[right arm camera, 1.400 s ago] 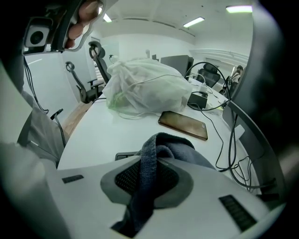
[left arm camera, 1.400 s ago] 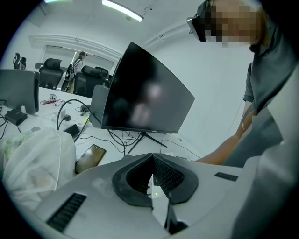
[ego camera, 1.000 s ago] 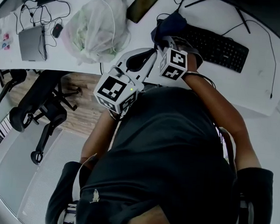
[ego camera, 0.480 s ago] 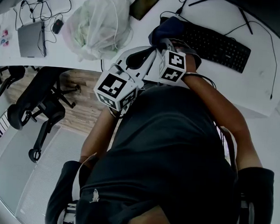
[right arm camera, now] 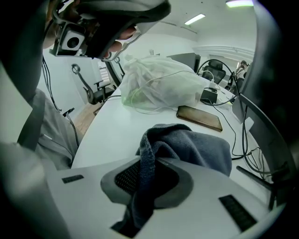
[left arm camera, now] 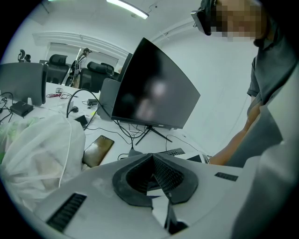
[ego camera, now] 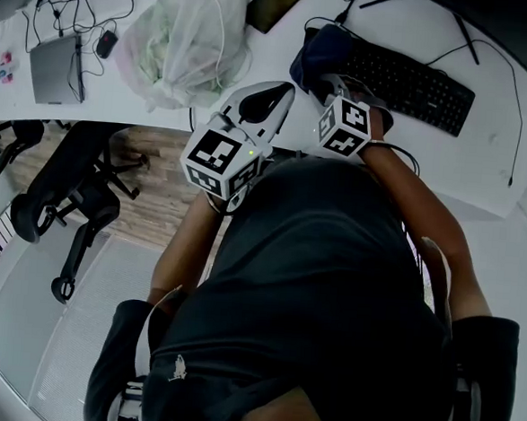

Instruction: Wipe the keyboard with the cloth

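Note:
A black keyboard (ego camera: pixel 408 80) lies on the white desk (ego camera: pixel 482 166). A dark blue cloth (ego camera: pixel 320 52) is bunched over the keyboard's left end. My right gripper (ego camera: pixel 334 82) is shut on this cloth (right arm camera: pixel 191 147); in the right gripper view (right arm camera: pixel 147 163) a fold of it runs down between the jaws. My left gripper (ego camera: pixel 270 96) hovers just left of the cloth near the desk's front edge, its jaws shut with nothing between them (left arm camera: pixel 152 158). In the left gripper view only a far corner of the keyboard (left arm camera: pixel 175 152) shows.
A white plastic bag (ego camera: pixel 185 42) sits left of the cloth, with a phone (ego camera: pixel 276 4) behind it. A laptop (ego camera: pixel 53 69) and cables lie far left. A dark monitor (left arm camera: pixel 154 88) stands behind the keyboard. Office chairs (ego camera: pixel 66 200) stand on the floor at left.
My right gripper has shifted a little to the right with the cloth, towards the keyboard. The left gripper has stayed about where it was.

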Demonstrator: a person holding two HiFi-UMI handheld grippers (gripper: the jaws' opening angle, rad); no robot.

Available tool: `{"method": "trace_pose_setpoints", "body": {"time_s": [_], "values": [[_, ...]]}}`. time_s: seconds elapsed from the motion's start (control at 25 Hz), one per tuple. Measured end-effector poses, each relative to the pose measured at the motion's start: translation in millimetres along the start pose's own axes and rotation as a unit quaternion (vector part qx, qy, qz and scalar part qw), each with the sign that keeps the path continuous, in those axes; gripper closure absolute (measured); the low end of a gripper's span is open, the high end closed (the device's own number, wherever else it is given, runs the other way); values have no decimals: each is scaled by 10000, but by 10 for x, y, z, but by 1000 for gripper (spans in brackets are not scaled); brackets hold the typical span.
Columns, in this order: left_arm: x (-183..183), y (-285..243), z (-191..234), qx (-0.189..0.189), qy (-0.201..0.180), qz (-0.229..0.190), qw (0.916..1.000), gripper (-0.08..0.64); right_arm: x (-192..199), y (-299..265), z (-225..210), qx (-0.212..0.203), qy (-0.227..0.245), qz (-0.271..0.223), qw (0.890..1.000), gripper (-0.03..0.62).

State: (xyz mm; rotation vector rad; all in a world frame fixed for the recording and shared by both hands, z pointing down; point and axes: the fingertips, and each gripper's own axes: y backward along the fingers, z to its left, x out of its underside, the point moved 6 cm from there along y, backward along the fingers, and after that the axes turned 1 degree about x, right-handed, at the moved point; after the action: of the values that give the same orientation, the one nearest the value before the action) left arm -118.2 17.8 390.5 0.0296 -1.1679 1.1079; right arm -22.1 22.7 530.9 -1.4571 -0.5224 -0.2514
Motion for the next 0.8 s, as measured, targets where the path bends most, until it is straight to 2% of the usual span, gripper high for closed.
{"method": "trace_pose_setpoints", "body": {"time_s": [0.8], "values": [[79, -149, 152, 47, 50, 144, 9999, 558, 56, 14, -9, 26, -187, 26, 9998, 543]]}}
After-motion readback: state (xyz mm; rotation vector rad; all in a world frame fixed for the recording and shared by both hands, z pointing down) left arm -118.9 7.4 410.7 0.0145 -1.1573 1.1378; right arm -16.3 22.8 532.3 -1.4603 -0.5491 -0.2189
